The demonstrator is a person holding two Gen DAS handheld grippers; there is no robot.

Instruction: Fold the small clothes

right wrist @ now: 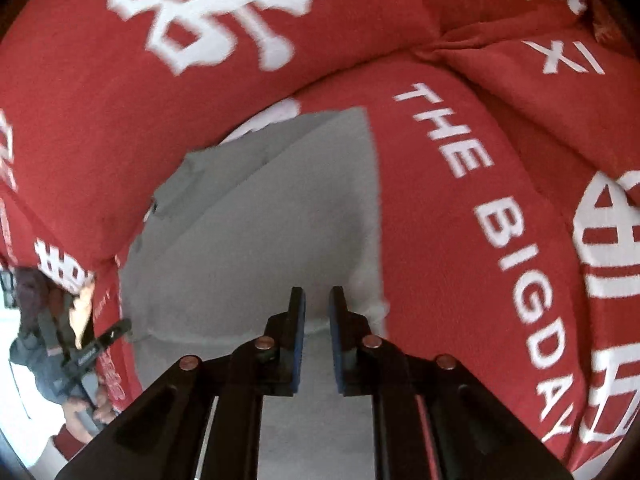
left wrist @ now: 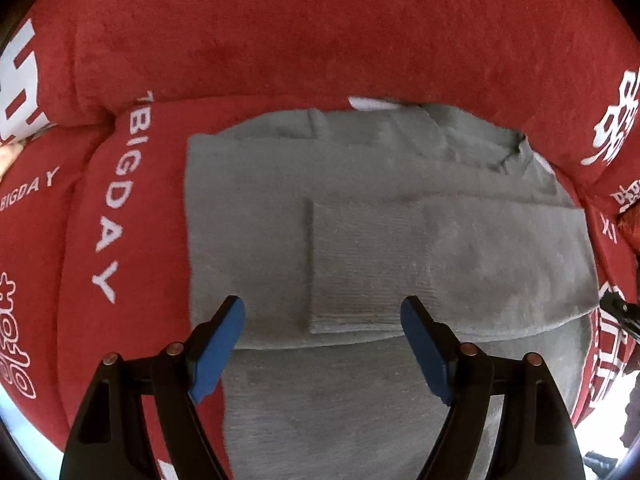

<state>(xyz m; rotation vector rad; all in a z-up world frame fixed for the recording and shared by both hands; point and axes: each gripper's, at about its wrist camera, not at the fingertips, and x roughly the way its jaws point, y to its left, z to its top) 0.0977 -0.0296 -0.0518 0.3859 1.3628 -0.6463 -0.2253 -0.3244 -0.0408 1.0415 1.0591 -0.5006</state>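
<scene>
A grey knit garment [left wrist: 360, 240] lies spread on a red sofa seat, partly folded, with a folded sleeve panel [left wrist: 368, 264] on top and its collar at the back. My left gripper [left wrist: 322, 312] is open, its blue pads hovering over the garment's near edge, holding nothing. In the right wrist view the same grey garment [right wrist: 260, 240] lies below. My right gripper [right wrist: 317, 300] has its jaws nearly closed with a narrow gap, over the garment's near right edge; I see no cloth between the pads.
The red sofa cover [left wrist: 320, 32] with white lettering surrounds the garment, with back cushions behind and an armrest cushion [right wrist: 500, 220] to the right. The person and the other gripper [right wrist: 96, 344] show at the left edge of the right wrist view.
</scene>
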